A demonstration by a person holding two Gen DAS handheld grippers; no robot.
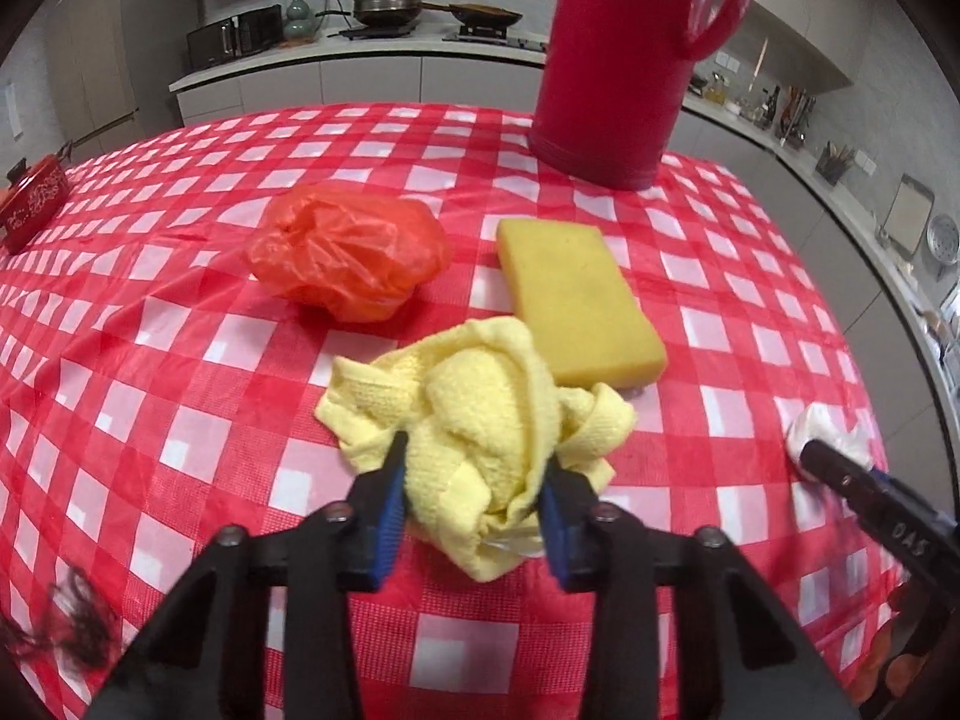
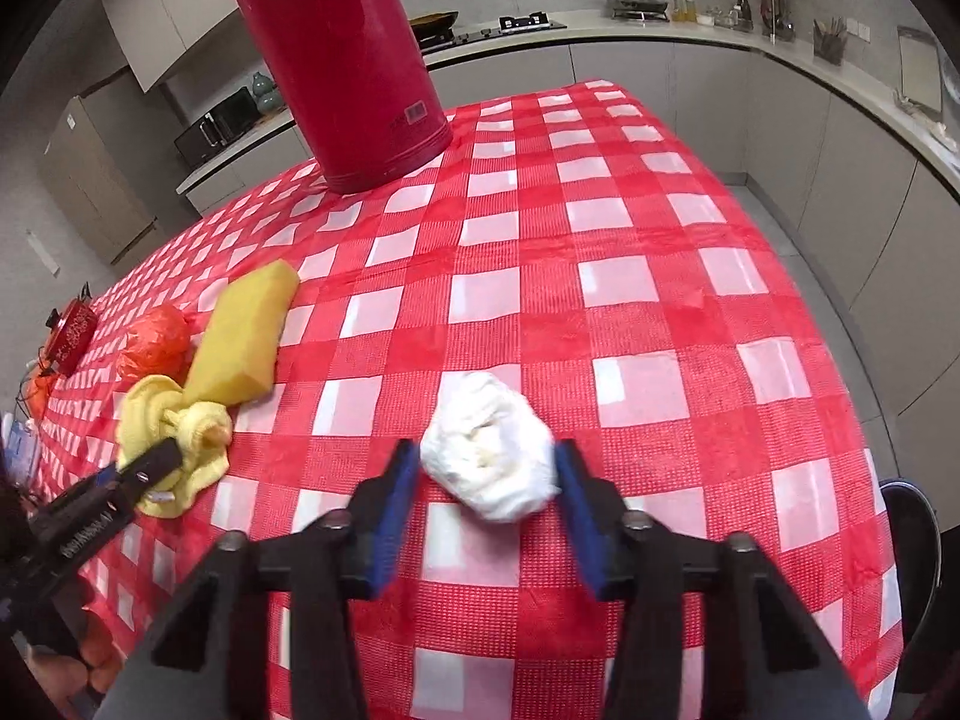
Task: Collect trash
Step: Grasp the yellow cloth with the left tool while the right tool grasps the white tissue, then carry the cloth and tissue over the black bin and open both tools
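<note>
A crumpled yellow cloth (image 1: 480, 432) lies on the red checked tablecloth (image 1: 180, 330). My left gripper (image 1: 477, 468) is open, its fingers on either side of the cloth's near part. A crumpled white paper ball (image 2: 489, 450) lies near the table's front. My right gripper (image 2: 486, 468) is open with its fingers on either side of the ball. The ball also shows in the left wrist view (image 1: 828, 438), the cloth in the right wrist view (image 2: 171, 438). An orange plastic bag (image 1: 351, 252) lies behind the cloth.
A yellow sponge (image 1: 576, 300) lies right of the bag, touching the cloth. A tall red thermos jug (image 1: 624, 54) stands at the back. A small red pot (image 1: 33, 198) sits at the far left edge. Kitchen counters (image 2: 720, 36) surround the table.
</note>
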